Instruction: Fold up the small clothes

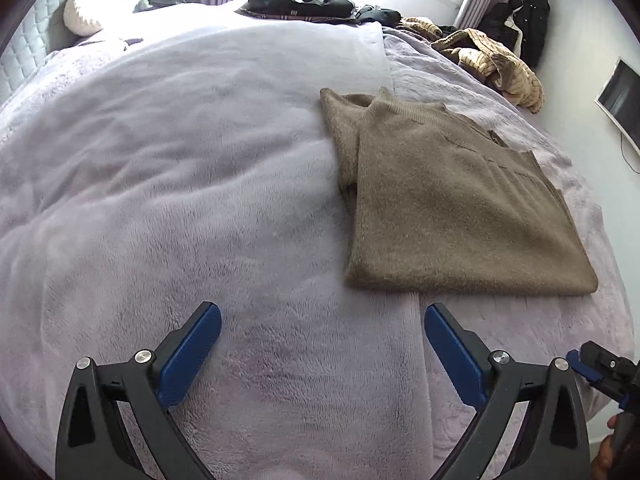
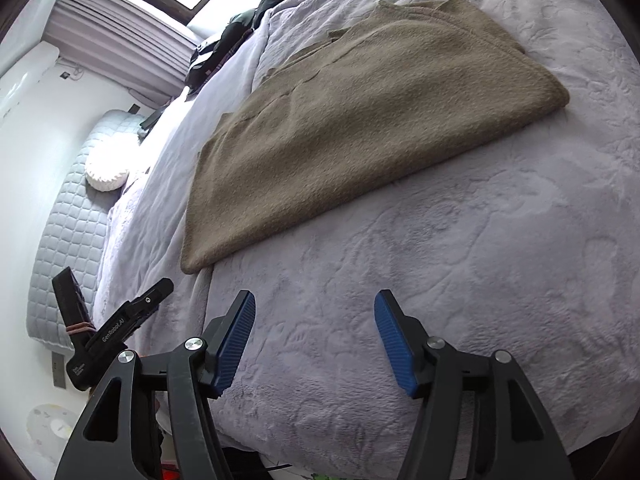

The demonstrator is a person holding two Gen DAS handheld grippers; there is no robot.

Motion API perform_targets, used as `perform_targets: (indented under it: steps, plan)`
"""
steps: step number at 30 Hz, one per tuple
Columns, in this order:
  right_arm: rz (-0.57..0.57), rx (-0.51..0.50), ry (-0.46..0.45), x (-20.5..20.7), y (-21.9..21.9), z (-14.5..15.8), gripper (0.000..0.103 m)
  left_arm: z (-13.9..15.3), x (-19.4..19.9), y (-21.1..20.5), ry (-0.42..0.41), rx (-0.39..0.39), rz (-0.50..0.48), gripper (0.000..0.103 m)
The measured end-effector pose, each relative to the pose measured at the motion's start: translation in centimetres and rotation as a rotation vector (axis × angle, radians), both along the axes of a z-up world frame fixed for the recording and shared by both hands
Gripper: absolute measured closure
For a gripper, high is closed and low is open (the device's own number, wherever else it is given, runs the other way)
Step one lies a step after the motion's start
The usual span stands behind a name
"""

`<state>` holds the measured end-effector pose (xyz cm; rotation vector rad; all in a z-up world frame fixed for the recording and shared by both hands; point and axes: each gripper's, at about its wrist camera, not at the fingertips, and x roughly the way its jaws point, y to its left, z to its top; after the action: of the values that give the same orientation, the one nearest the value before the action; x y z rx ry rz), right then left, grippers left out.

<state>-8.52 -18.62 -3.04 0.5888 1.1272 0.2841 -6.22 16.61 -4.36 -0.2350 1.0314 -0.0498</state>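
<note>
A brown knit sweater (image 1: 452,200) lies folded flat on the lilac bed cover (image 1: 180,180). It also shows in the right wrist view (image 2: 352,120). My left gripper (image 1: 322,322) is open and empty, held just short of the sweater's near hem. My right gripper (image 2: 314,308) is open and empty, over bare cover a little below the sweater's folded edge. The right gripper's body shows at the left view's lower right edge (image 1: 608,372), and the left gripper's body shows at the right view's lower left (image 2: 116,332).
A pile of striped tan clothes (image 1: 492,60) and dark clothes (image 1: 304,4) lie at the bed's far side. A white pillow (image 1: 86,8) leans on the quilted headboard (image 1: 24,40). A wall screen (image 1: 620,100) hangs at right. Curtains and a window are behind.
</note>
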Motion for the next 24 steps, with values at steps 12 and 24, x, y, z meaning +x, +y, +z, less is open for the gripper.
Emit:
perform_targets:
  steps: [12, 24]
  plan:
    - [0.059, 0.083, -0.007, 1.2, 2.9, -0.2, 0.037, -0.2, -0.9, 1.2, -0.017, -0.062, 0.012, 0.001]
    - [0.052, 0.300, 0.059, 6.1, 8.1, -2.6, 0.037, 0.7, -0.6, 3.0, -0.017, -0.212, 0.002, 0.001]
